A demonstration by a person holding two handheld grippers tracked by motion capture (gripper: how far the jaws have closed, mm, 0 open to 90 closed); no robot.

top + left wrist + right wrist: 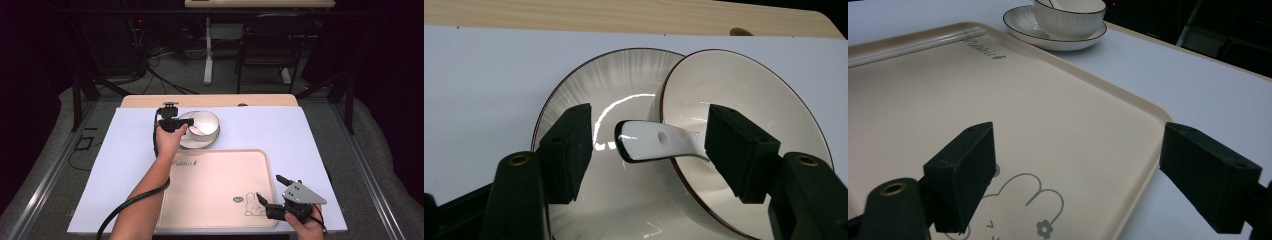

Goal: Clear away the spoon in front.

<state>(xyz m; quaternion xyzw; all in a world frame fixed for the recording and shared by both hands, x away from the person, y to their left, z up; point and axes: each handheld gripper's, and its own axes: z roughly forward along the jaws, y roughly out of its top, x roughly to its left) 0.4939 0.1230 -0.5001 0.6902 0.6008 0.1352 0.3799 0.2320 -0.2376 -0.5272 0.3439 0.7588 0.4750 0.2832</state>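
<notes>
White table (300,135); left claw (649,145) view reveals spoon (656,145) handle.

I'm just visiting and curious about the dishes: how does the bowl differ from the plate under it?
The bowl is deep with tall ribbed sides, while the plate is shallow and flat. The bowl is narrower; the plate spreads out wider all round it. The bowl holds a white spoon, whose handle juts over its rim above the plate; the plate carries the bowl, which sits off-centre on it. Both are glossy white with a thin dark line round the rim.
</notes>
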